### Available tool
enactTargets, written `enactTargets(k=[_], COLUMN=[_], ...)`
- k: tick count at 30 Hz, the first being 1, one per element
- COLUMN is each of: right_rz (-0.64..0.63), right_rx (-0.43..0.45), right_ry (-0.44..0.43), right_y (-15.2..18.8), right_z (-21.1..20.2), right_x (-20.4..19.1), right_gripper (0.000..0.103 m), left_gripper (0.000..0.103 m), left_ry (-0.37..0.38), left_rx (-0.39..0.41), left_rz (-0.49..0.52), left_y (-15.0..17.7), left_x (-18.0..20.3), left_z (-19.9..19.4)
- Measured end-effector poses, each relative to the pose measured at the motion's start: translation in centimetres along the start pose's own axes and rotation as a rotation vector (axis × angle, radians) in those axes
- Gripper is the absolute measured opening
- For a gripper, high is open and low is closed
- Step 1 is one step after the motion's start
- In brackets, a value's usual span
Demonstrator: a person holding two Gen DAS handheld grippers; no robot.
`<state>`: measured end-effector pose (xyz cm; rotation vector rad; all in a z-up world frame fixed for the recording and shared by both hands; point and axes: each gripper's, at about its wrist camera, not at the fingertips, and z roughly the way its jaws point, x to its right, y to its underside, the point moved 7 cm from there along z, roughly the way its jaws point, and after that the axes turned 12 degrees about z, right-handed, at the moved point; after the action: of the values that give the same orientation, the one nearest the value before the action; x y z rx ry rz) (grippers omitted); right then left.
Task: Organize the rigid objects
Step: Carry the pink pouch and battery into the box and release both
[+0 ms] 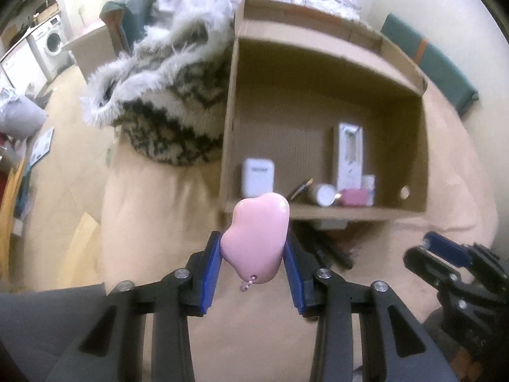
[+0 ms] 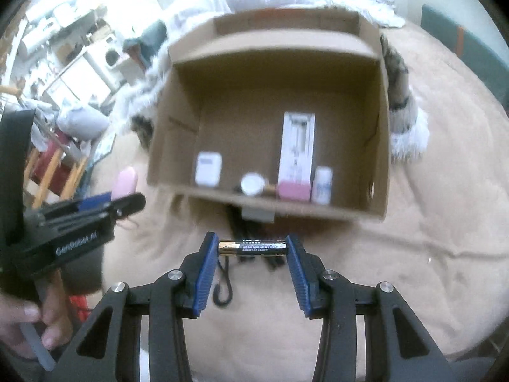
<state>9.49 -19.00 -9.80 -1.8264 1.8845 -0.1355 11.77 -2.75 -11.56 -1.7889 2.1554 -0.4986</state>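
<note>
While both tongs hung over a bed [image 2: 397, 286] covered in a peach blanket, the left tongs [image 1: 253, 256] pinched a pink glossy charm [image 1: 256, 238] between their blue pads, and the right tongs [image 2: 253, 248] clamped a battery [image 2: 253, 247] end to end. Just past the battery, toward 12 o'clock, dark cords [image 2: 254, 259] lay tangled on the blanket. Beyond them an open cardboard box [image 2: 380, 127] held a white case [image 2: 208, 169], a round white lid [image 2: 253, 184], a pink box [image 2: 293, 190], a tall white carton [image 2: 297, 146] and a small white bottle [image 2: 322, 185] along its near wall. A furry patterned throw [image 1: 165, 117] crowded the box at 10 o'clock in the left view. Farther off stood a washing machine [image 1: 52, 39].
</note>
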Motion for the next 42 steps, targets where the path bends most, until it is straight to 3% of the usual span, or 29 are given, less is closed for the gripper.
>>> enactTargets(k=[8,11,14,16,26,33,42], right_rz=[-0.012,-0.016,-0.015,-0.016,0.059,0.052,0.083], right_rx=[0.059,0.061,0.052,0.043,-0.036,-0.079,-0.123], right_ry=[-0.026,-0.02,-0.017,0.009,0.041,0.111,0.123], right_y=[-5.7,-7.2,-8.4,-9.0,-8.6,-8.2,-7.9], right_z=[-0.1,1.0,2.6,4.2,8.6,10.3,11.4], right_x=[-0.4,0.0,0.6,1.4,4.2,4.7,5.1], right_gripper=[0.046,0.046,0.046,0.046,0.046,0.046,0.046], left_gripper=[0.035,0.035,0.035,0.035,0.035,0.035,0.035], left_ry=[-0.017,-0.036,-0.082,-0.076,-0.048,-0.059,-0.061], left_rx=[0.036,0.043,0.044,0.027,0.006,-0.007,-0.021], left_rz=[0.057,0.098,0.202,0.2,0.136,0.138,0.123], left_y=[-5.6,-7.5,-8.8,-9.3,-8.9,-8.4,-8.0], left_x=[1.4,2.0,3.3,3.3,2.7,2.2,1.9], left_z=[-0.3,0.7,2.6,3.9,8.8,9.7,10.1])
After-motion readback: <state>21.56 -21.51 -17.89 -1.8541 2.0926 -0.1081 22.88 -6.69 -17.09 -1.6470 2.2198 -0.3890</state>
